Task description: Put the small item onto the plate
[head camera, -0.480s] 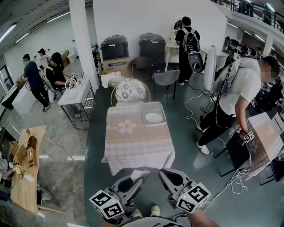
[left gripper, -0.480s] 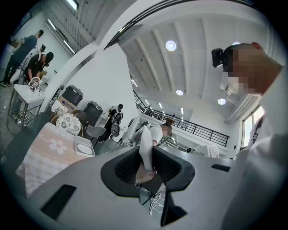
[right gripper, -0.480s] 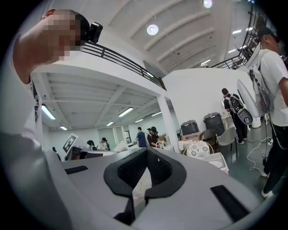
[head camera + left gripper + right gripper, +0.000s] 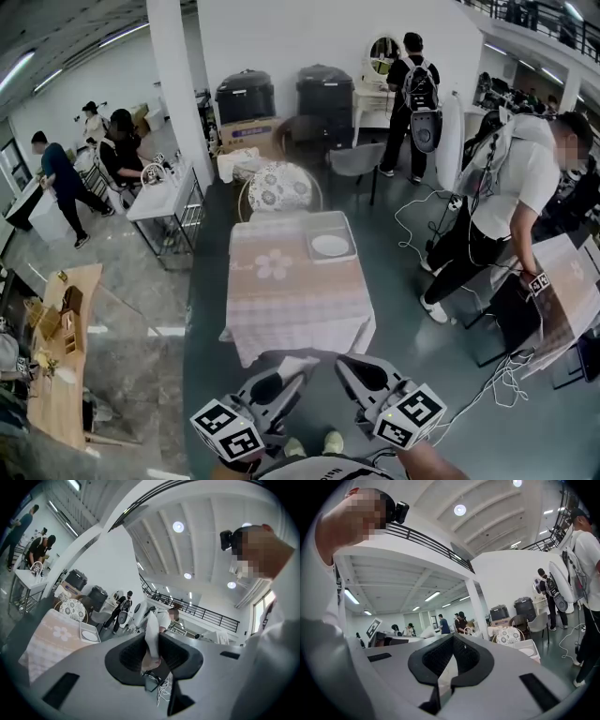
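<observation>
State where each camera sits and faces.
Head view: on the person's head, looking down at the table and plate; left hand-held gripper, right hand-held gripper below.
Left gripper view: on that gripper, tilted ceilingward; jaws grip a white item, person's shirt right.
Right gripper view: on its gripper, tilted up; jaws shut, shirt left.
Shared: all show the plate.

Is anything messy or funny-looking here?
Nothing is spilled or broken. The plate sits empty in its tray at the table's far right corner. The one messy thing is a white cable lying in loose loops on the floor beside the table; someone might trip on it.
</observation>
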The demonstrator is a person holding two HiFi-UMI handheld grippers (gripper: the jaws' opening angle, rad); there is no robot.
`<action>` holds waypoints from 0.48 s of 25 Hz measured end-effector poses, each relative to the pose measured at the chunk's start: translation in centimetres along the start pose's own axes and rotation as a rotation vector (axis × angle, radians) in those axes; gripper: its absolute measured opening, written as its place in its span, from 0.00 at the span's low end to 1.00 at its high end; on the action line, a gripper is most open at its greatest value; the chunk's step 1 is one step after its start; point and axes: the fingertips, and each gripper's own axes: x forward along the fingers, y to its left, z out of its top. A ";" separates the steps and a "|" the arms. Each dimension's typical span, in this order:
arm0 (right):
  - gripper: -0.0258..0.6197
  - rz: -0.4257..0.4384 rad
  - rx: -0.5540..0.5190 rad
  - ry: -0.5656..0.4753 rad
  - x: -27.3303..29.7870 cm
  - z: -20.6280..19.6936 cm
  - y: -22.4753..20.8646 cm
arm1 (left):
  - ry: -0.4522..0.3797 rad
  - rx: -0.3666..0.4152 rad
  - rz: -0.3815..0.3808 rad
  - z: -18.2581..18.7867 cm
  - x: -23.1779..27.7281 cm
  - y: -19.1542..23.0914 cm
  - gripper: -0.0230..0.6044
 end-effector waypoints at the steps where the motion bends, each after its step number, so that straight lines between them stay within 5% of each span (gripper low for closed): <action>1: 0.06 0.001 -0.001 0.000 0.1 0.0 0.0 | 0.001 0.001 0.001 0.0 0.0 0.1 0.18; 12: 0.06 0.025 0.061 -0.035 -0.2 0.3 -1.1 | 0.019 0.015 0.009 0.0 1.5 0.6 0.18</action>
